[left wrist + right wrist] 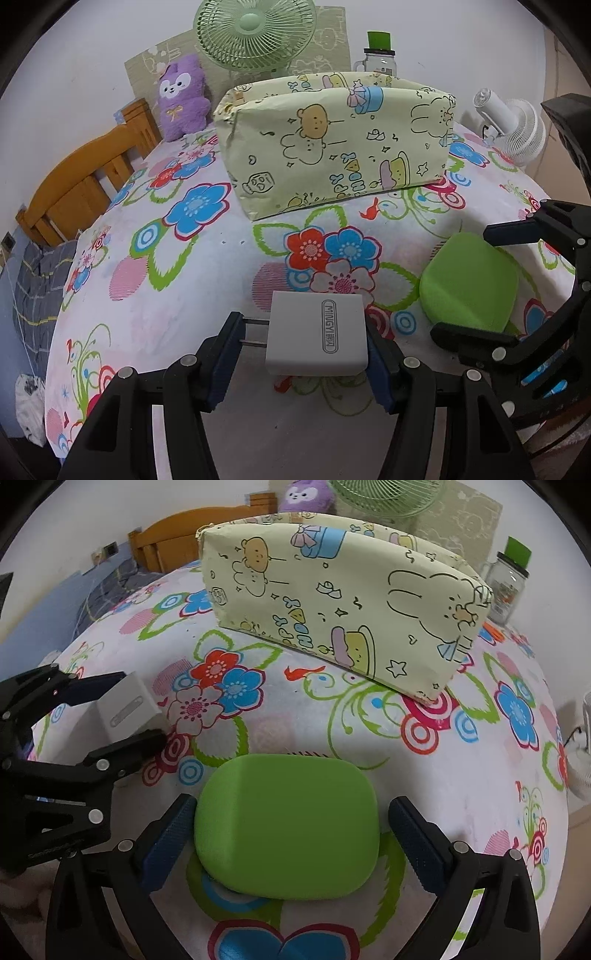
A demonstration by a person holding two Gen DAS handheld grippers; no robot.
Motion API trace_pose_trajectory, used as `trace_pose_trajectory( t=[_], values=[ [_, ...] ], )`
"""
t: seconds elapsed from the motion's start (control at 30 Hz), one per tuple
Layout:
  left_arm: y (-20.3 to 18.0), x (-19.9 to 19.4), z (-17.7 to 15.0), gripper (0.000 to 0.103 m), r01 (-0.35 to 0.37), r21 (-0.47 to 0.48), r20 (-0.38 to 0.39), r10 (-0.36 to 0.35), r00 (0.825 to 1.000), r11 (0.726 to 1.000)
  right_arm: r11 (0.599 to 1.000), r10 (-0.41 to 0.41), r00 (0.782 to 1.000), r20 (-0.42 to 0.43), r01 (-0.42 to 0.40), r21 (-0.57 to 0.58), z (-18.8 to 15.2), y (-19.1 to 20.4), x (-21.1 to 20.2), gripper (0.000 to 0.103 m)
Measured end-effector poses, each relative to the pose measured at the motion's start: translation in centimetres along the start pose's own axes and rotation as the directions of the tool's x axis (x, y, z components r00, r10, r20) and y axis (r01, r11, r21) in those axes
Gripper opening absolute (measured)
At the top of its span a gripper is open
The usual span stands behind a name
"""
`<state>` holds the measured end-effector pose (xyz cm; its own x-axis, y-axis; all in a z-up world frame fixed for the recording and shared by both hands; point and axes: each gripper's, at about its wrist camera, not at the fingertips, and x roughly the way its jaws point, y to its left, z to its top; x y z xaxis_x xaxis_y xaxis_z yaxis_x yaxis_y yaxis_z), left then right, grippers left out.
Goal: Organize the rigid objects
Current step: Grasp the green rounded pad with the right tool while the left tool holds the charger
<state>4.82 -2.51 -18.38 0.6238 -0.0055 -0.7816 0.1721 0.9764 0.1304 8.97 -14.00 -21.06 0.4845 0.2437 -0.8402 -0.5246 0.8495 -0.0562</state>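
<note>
- Two hand-held grippers work over a flower-printed tablecloth (207, 280).
- Left gripper (303, 334): blue pads clamped on a white charger (317, 330), prongs pointing left.
- Right gripper (291, 829): jaws apart, straddling a green rounded case (286, 825) lying flat on the cloth; no clear pad contact.
- Cartoon-print fabric pouch (332, 144) stands behind both items, well apart.
</note>
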Motion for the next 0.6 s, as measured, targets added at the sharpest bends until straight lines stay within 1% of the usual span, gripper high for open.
trace_pose_trajectory(
  t=[0.07,0.17,0.3,0.6],
  values=[
    [-0.13,0.13,0.2,0.063,0.0,0.0,0.001,0.0,1.0,1.0,1.0,-0.001,1.0,-0.004,0.001,0.003,-0.06,0.0,-0.08,0.102],
    [-0.18,0.36,0.49,0.063,0.006,-0.004,0.001,-0.006,1.0,1.0,1.0,0.005,1.0,0.008,-0.005,-0.003,-0.14,0.38,-0.36,0.095],
    [-0.1,0.57,0.74,0.063,0.008,-0.009,0.002,-0.008,1.0,1.0,1.0,-0.001,1.0,0.012,0.0,0.019,-0.22,0.31,-0.29,0.095],
    [-0.08,0.26,0.68,0.063,-0.001,-0.015,0.007,0.002,1.0,1.0,0.992,-0.063,0.998,0.021,0.06,0.115,-0.4,-0.52,-0.67,0.095]
  ],
)
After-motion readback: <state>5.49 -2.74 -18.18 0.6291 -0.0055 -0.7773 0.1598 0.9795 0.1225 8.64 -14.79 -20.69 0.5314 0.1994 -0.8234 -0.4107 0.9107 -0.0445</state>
